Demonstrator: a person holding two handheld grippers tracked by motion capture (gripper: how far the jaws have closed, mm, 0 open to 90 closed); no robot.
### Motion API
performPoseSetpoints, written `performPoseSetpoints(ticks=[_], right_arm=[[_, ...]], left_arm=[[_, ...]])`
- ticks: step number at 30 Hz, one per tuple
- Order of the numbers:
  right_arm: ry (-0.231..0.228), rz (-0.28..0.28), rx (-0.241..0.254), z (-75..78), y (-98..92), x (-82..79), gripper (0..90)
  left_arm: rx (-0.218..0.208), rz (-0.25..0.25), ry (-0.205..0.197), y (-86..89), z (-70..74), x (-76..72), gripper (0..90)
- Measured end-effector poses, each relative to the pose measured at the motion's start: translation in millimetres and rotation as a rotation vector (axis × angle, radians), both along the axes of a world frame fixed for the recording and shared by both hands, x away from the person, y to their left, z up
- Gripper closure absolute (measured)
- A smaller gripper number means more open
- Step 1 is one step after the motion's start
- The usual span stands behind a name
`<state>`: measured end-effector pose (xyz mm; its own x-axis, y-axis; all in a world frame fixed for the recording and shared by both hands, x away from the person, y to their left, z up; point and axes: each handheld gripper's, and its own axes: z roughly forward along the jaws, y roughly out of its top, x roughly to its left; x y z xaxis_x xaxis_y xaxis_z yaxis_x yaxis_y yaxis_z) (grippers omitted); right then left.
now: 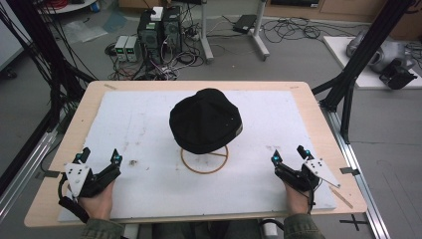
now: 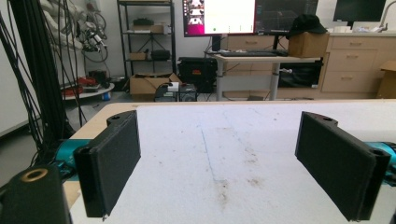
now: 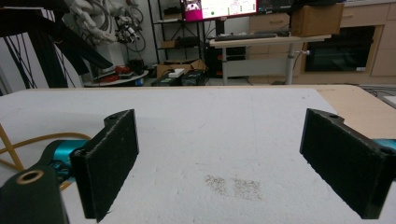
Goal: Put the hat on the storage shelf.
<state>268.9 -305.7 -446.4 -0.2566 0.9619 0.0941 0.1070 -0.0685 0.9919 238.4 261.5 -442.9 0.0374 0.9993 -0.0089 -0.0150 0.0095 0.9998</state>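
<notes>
A black fabric cap [image 1: 205, 120] sits on a thin yellowish wire ring stand [image 1: 204, 162] at the middle of the white-covered wooden counter [image 1: 149, 189], untouched. The left hand-held gripper [image 1: 101, 155] rests well to the near left of the cap, jaws spread wide and empty; the right hand-held gripper [image 1: 288, 153] rests to its near right, equally wide and empty. Judging by this, nothing is begun; any handling of the cap remains.
</notes>
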Motion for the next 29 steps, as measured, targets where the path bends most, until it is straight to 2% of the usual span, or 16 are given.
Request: performPoseSetpoints(ticks=[29], right_arm=[[0.009,0.01,-0.003,-1.0,-1.2,1.9,10.8]], left_arm=[[-0.031,-0.018,0.014,6.4,-1.5,2.6,16.0]])
